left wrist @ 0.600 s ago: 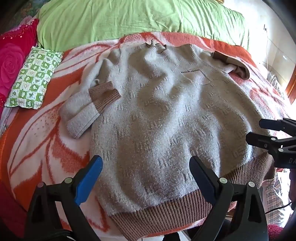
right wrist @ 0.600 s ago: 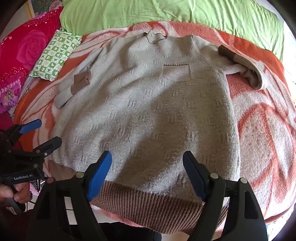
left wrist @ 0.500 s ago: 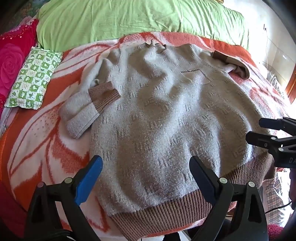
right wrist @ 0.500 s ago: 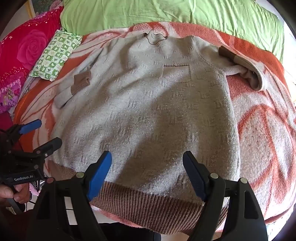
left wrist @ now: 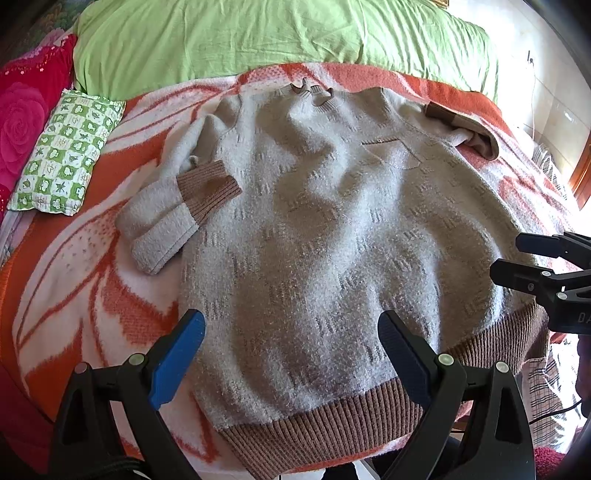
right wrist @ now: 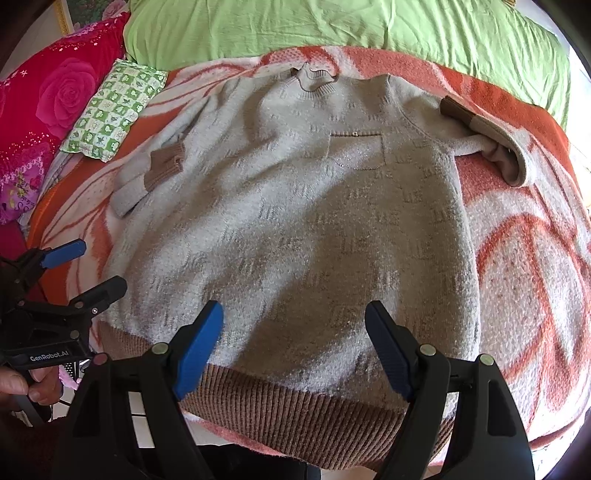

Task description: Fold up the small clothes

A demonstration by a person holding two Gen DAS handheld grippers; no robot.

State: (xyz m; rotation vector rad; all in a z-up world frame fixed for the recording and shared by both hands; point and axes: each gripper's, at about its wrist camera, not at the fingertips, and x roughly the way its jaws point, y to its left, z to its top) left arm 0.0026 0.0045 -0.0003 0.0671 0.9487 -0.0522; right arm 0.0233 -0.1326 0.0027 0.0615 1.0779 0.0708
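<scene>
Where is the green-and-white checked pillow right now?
The green-and-white checked pillow lies at the upper left of both views, between the red rose-print cushion and the grey knitted sweater, below the green quilt.

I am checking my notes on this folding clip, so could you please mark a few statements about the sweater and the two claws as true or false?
1. The sweater lies spread flat on the orange and white blanket. True.
2. The left claw is shut on the brown hem. False: its jaws stand open above the hem, holding nothing.
3. The chest pocket faces up. True.
4. Both sleeves stretch straight out to the sides. False: each sleeve is bent back on itself, with a brown cuff lying against the body.
5. The right claw is open. True.
</scene>
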